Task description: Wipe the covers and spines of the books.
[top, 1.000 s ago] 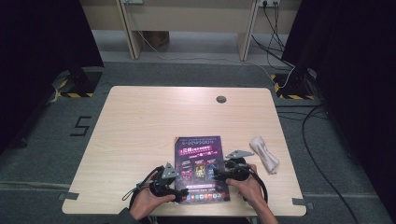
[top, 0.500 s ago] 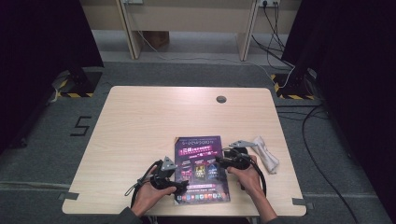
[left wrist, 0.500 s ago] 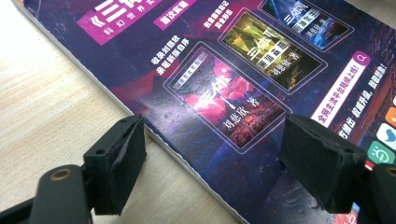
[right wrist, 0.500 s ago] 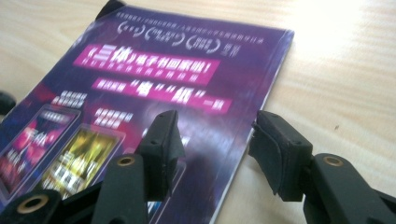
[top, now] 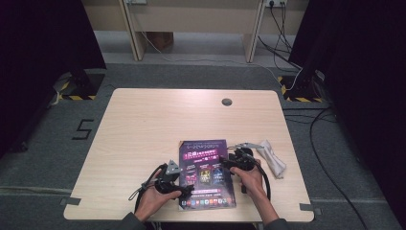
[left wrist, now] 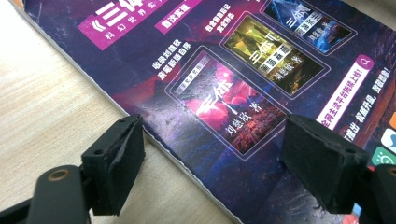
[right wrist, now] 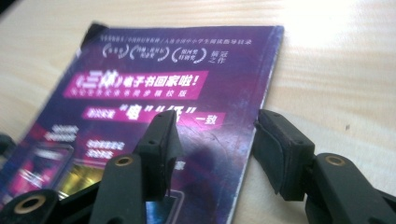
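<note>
From my feed: a pale wood-grain table (top: 143, 124) with a round grey cable grommet (top: 227, 102) near its far edge stands on grey carpet (top: 57, 158), which carries a taped "5" mark (top: 82, 129) to the table's left. Black curtains (top: 43, 43) close both sides, each above a yellow-and-black striped base (top: 72, 91). Beyond the table, light wooden furniture legs (top: 131, 28) rise from a paler floor strip, and black cables (top: 330, 143) trail across the carpet at right; lighting is even, overhead.
</note>
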`<state>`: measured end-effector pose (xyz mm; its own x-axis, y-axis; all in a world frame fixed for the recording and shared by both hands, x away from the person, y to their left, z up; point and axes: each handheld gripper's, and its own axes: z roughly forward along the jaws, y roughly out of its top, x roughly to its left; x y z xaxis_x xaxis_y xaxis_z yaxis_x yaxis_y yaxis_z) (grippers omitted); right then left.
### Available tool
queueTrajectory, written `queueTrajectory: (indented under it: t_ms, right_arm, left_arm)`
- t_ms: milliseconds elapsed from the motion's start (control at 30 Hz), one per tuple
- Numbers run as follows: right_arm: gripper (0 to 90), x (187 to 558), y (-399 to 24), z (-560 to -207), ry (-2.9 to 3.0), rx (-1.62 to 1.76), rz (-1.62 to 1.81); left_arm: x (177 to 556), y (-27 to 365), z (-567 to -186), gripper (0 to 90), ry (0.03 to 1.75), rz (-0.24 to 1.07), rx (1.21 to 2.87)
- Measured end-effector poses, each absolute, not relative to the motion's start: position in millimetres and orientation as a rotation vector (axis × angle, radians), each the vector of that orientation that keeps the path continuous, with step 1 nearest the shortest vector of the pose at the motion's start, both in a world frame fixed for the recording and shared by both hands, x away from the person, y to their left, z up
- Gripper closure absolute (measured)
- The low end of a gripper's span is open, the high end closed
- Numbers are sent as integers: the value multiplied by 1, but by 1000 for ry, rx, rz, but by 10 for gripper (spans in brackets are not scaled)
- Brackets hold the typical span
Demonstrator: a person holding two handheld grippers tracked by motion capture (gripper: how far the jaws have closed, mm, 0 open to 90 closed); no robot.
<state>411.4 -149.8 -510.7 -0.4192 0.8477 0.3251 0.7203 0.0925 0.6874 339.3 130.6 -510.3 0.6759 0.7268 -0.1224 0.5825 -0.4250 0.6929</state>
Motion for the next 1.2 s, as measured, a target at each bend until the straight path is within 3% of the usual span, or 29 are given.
queueTrajectory:
  t_ms: [333, 500, 800, 1200]
  right_arm:
    - [501, 404, -155, -507, 2074, 1787, 1380]
    - [644, 394, -149, -490, 2179, 1724, 1583]
    - [733, 389, -134, -481, 2334, 1423, 1296]
    - [739, 394, -132, -481, 2393, 1294, 1194]
  left_arm:
    - [339, 130, -510, 219, 990, 263, 2163]
    - [339, 131, -512, 238, 996, 275, 2139]
    - [337, 131, -512, 246, 998, 278, 2139]
    - [335, 138, -505, 265, 981, 280, 2120]
